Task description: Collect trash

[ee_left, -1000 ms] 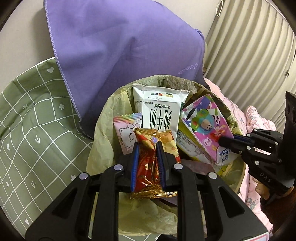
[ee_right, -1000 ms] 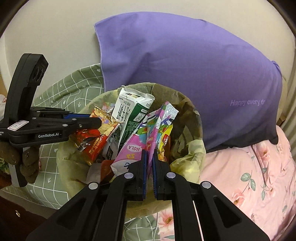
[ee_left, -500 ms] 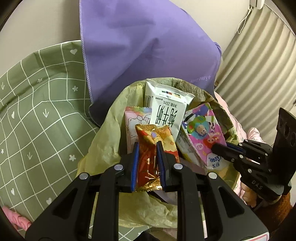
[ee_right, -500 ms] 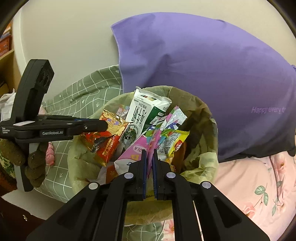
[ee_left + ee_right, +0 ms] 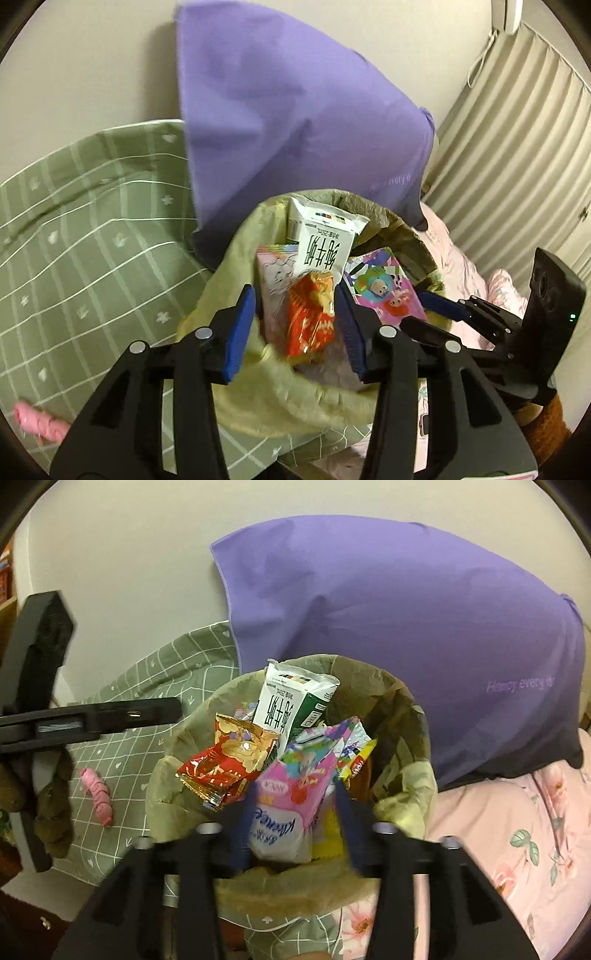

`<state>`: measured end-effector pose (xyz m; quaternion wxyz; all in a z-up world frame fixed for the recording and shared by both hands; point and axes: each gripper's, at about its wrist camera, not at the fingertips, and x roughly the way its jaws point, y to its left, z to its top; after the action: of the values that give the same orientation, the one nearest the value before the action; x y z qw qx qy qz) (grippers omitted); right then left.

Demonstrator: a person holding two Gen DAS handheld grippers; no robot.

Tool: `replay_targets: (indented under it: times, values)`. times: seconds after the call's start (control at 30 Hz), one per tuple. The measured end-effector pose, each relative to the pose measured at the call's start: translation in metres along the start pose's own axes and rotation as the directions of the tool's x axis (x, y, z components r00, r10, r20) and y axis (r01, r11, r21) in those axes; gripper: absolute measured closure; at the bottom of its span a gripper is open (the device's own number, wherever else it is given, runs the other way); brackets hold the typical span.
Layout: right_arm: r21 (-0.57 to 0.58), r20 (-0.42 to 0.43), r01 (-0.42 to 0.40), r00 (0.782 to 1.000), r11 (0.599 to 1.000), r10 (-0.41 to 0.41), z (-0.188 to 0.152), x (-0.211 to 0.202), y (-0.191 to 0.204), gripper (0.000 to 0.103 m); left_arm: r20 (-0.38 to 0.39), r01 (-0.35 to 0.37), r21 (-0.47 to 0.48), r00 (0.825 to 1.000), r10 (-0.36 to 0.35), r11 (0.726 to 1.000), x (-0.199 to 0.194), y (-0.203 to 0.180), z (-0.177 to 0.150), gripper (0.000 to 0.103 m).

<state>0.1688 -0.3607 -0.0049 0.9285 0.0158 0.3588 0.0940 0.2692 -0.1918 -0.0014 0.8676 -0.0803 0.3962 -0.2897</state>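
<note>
A bin lined with a yellow-green bag (image 5: pixel 225 284) (image 5: pixel 417 746) stands on the bed, full of trash. My left gripper (image 5: pixel 295 295) hangs over its near rim with jaws opening. A red snack packet (image 5: pixel 310 321) (image 5: pixel 229 768) lies loose between its pads, touching neither. My right gripper (image 5: pixel 295 790) is also opening, and the pink tissue pack (image 5: pixel 291 805) (image 5: pixel 384 291) rests between its spread pads, unpressed. A white and green milk carton (image 5: pixel 321 243) (image 5: pixel 291 709) stands upright at the back of the bin. Each gripper shows in the other's view: the right (image 5: pixel 417 310), the left (image 5: pixel 166 710).
A purple pillow (image 5: pixel 406 627) leans on the wall behind the bin. A green checked blanket (image 5: pixel 92 240) lies to the left with a small pink object (image 5: pixel 96 795) on it. Pink floral bedding (image 5: pixel 517 830) spreads to the right, and a curtain (image 5: pixel 517 129) hangs at far right.
Both grippers have gone from shut to open, letting go of the red packet and the pink pack, which now sit in the bin. The left gripper has drawn back and risen.
</note>
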Motion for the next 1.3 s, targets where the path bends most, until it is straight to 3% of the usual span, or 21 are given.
replay_targets:
  times: [0.13,0.2,0.37,0.5,0.67,0.97,1.07,1.3]
  values:
    - [0.032,0.058,0.02,0.998,0.999,-0.022,-0.001,-0.025,0.013,0.055,0.071,-0.067,-0.005,0.995,0.067,0.998,-0.048,0.01,-0.022,0.056]
    - [0.044,0.102,-0.002,0.995,0.999,-0.002,-0.005,-0.045,0.027,0.055,0.108,-0.117,-0.011,0.987,0.117,0.993,-0.078,0.016,-0.042,0.047]
    - [0.037,0.148,-0.066,0.987,0.997,0.06,-0.025,-0.08,0.077,0.055,0.16,-0.271,-0.031,0.949,0.272,0.962,-0.152,0.029,-0.107,0.028]
    - [0.006,0.166,-0.098,0.981,0.995,0.096,-0.047,-0.104,0.123,0.055,0.19,-0.375,-0.053,0.906,0.378,0.925,-0.197,0.033,-0.152,0.022]
    - [-0.043,0.146,-0.132,0.98,0.99,0.137,-0.075,-0.12,0.172,0.055,0.217,-0.509,-0.095,0.828,0.517,0.855,-0.244,0.033,-0.196,0.022]
    - [-0.141,0.188,-0.12,0.971,0.983,0.145,-0.102,-0.147,0.23,0.055,0.245,-0.581,-0.157,0.76,0.602,0.798,-0.297,0.029,-0.225,0.022]
    - [-0.145,0.192,-0.123,0.97,0.982,0.15,-0.103,-0.15,0.236,0.055,0.258,-0.585,-0.163,0.752,0.606,0.795,-0.304,0.026,-0.228,0.022]
    - [-0.148,0.2,-0.121,0.968,0.981,0.15,-0.104,-0.153,0.243,0.055,0.275,-0.576,-0.151,0.756,0.594,0.804,-0.31,0.025,-0.226,0.022]
